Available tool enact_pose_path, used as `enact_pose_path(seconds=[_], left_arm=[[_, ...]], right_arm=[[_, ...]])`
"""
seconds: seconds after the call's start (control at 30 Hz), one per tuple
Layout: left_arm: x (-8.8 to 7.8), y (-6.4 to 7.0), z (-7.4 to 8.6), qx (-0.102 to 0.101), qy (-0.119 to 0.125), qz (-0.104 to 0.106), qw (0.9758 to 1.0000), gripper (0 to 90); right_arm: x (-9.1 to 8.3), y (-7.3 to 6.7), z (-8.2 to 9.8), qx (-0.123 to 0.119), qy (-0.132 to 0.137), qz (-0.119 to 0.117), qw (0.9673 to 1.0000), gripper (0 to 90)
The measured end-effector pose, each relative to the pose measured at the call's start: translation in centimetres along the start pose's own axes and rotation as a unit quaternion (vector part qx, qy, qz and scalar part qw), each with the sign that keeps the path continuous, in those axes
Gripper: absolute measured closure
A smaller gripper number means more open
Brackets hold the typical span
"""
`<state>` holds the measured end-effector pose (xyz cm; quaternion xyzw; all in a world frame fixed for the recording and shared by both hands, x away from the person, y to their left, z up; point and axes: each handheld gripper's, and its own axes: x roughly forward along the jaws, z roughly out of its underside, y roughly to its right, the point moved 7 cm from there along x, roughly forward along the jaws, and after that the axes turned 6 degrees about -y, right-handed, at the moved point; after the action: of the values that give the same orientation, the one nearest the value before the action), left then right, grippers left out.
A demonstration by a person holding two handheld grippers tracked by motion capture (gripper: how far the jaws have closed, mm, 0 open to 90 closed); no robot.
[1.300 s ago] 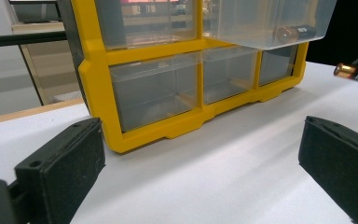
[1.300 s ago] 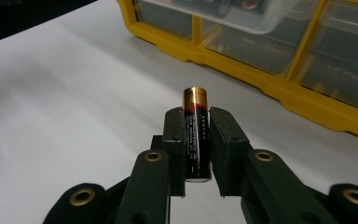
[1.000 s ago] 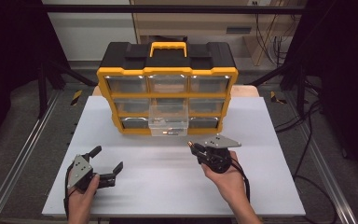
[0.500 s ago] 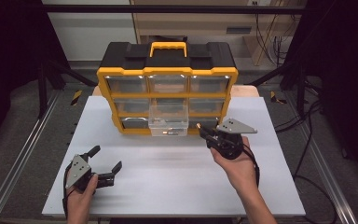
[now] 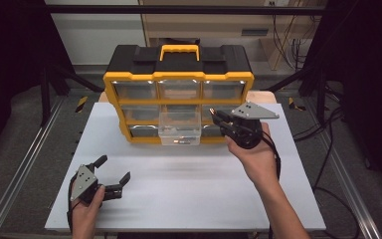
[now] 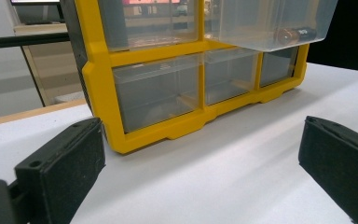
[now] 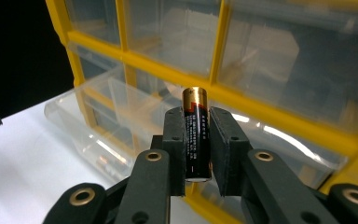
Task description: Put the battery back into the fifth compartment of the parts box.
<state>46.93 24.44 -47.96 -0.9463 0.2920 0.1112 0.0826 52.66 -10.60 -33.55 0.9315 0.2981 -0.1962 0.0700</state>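
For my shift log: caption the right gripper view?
Right gripper clamps a battery upright before the yellow organizer.

Lab | metal rails — trailing cables — dark curtains

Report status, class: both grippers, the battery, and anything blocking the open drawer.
Right gripper shut on battery, beside open drawer. Left gripper open, low on table. Another battery lies in drawer. Nothing blocking.
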Motion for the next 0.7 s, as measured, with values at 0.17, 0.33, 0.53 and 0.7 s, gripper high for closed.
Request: enact_pose_path(seconds=[0.17, 0.33, 0.53, 0.7], left_arm=[[0.0, 0.0, 0.0, -0.001, 0.0, 0.0, 1.0, 0.2], [0.0, 0.0, 0.0, -0.001, 0.0, 0.001, 1.0, 0.2], [0.0, 0.0, 0.0, -0.001, 0.001, 0.001, 1.0, 0.2], [0.0, -0.1, -0.1, -0.002, 0.003, 0.001, 1.0, 0.2]], right_arm=[[0.4, -0.2, -1.5, -0.003, 0.005, -0.006, 1.0, 76.9], [1.0, -0.8, -2.5, -0.006, 0.007, -0.016, 0.9998, 76.8], [2.2, -1.6, -3.2, -0.014, 0.002, -0.029, 0.9995, 76.8], [2.9, -2.3, -3.5, -0.021, -0.003, -0.037, 0.9991, 76.8]])
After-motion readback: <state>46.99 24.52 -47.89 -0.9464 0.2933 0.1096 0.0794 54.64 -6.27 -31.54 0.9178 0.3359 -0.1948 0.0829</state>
